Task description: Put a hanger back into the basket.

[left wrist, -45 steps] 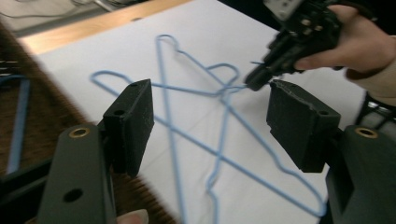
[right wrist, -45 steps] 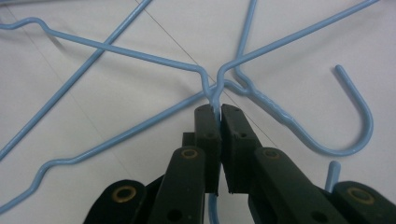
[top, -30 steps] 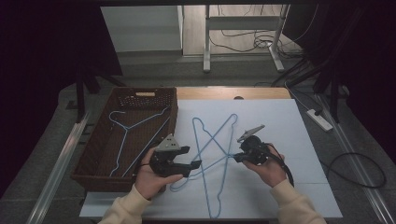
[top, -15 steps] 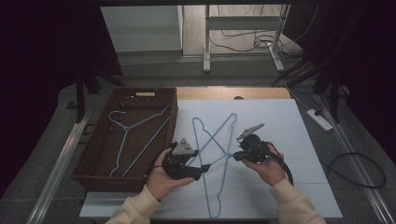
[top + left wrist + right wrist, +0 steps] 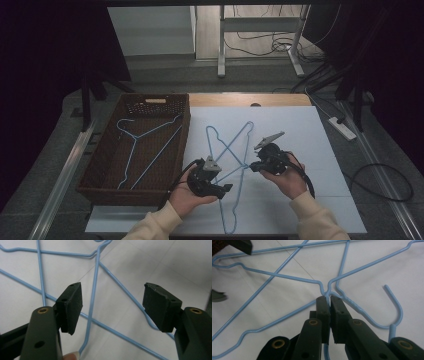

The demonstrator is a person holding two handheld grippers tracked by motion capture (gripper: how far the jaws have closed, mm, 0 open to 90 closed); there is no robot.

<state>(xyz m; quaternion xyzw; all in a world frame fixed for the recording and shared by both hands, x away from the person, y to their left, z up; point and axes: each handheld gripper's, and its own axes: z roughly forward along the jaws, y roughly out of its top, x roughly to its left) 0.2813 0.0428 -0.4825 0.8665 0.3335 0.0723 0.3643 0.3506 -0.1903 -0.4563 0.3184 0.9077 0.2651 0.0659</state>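
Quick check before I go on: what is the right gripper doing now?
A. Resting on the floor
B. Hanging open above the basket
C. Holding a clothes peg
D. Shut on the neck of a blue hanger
D: in the right gripper view, the right gripper has its jaws pinched together on the twisted neck of a blue hanger lying on the white table.

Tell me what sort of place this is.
Likely a lab or workshop set up for recording: a table under white sheeting with blue wire hangers, a wicker basket, dark curtains around, and cables across the floor.
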